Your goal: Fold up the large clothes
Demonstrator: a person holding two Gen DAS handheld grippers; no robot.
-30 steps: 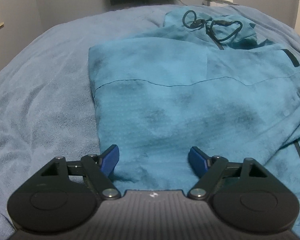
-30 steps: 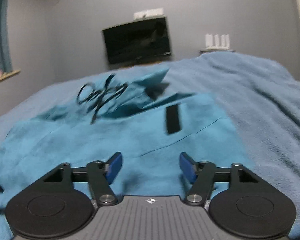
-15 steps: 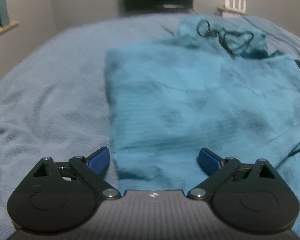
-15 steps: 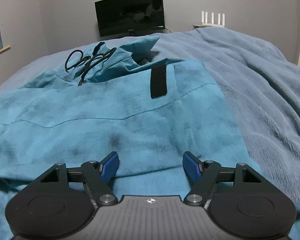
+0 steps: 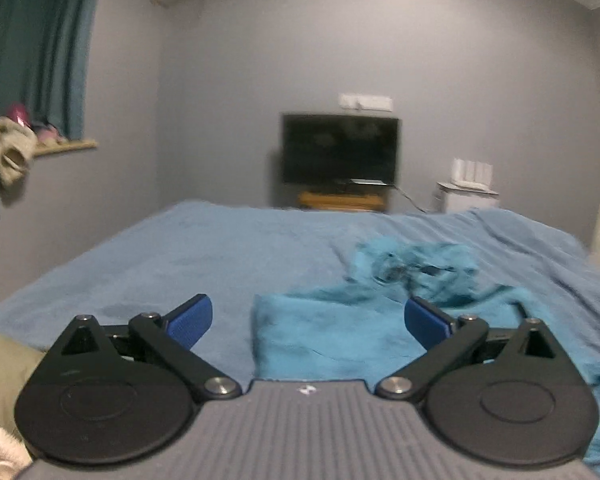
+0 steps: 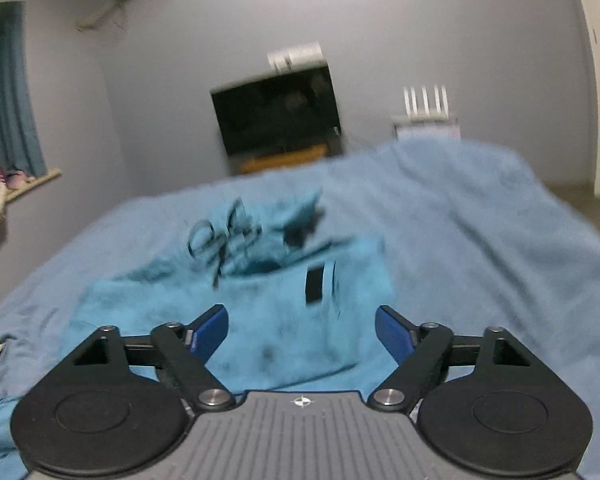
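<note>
A teal hooded jacket (image 5: pixel 340 332) lies folded on the blue bed cover (image 5: pixel 180 256), its hood and black drawstrings (image 6: pixel 220 240) at the far end. In the right wrist view the jacket (image 6: pixel 268 320) shows a black pocket strip (image 6: pixel 314 286). My left gripper (image 5: pixel 308 320) hangs above the jacket's near left edge, jaws opening, nothing between them. My right gripper (image 6: pixel 300 332) hovers over the jacket's near part, jaws opening as well and empty. Both views are blurred by motion.
A dark TV (image 5: pixel 340 150) on a wooden stand sits against the far wall, with a white router (image 5: pixel 470 172) on a small cabinet to its right. A curtain (image 5: pixel 32 48) and a cluttered sill (image 5: pixel 60 144) are at the left. A beige cloth (image 5: pixel 4 364) shows at the lower left.
Both grippers have lifted away from the jacket and tilted up toward the room, so the wall and TV now fill the views. Their jaws have spread wider.
</note>
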